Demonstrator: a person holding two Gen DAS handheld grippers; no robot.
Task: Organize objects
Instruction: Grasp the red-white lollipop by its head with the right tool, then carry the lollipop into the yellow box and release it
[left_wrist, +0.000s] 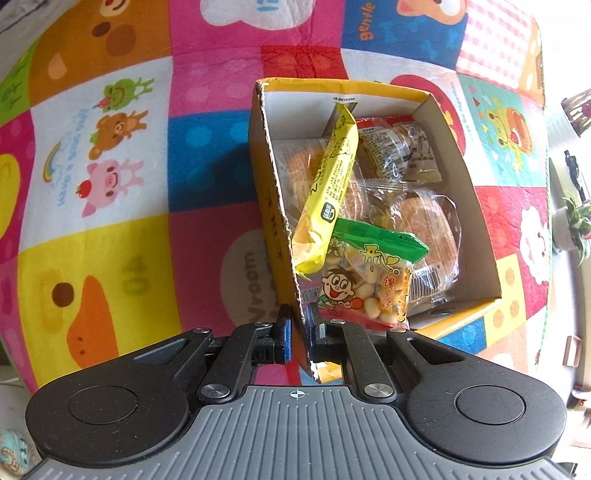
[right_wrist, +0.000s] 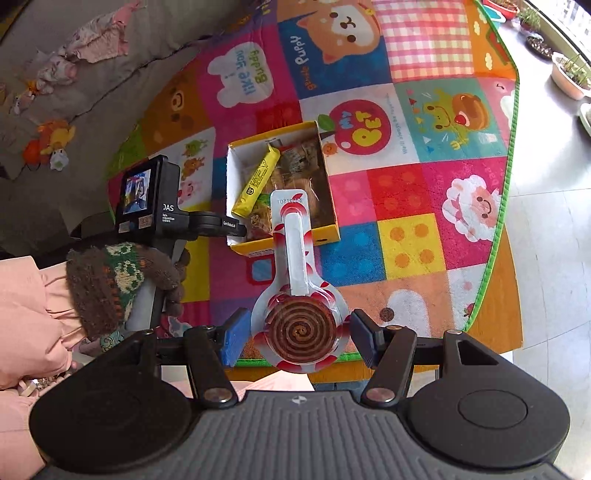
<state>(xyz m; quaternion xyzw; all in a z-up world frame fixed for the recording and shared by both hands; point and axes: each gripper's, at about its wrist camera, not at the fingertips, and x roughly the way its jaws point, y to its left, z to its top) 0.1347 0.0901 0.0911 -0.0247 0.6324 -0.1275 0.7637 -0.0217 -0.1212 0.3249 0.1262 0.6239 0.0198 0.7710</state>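
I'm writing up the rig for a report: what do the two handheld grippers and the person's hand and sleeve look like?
Both the left gripper and right gripper are black, with round side discs, silver pivot screws, a ribbed grey plate marked with a small crosshair, and blue pads on the jaws. The left hand wears a brown knitted glove with a green-and-white pattern, below a pink sleeve.

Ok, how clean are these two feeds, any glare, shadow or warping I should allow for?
Left wrist view: strong fisheye bend in the mat, daylight, a soft shadow left of the box, glare on the clear snack wrappers. Right wrist view: same warping, the lollipop pack sharp, bright window light washing out the floor on the right.
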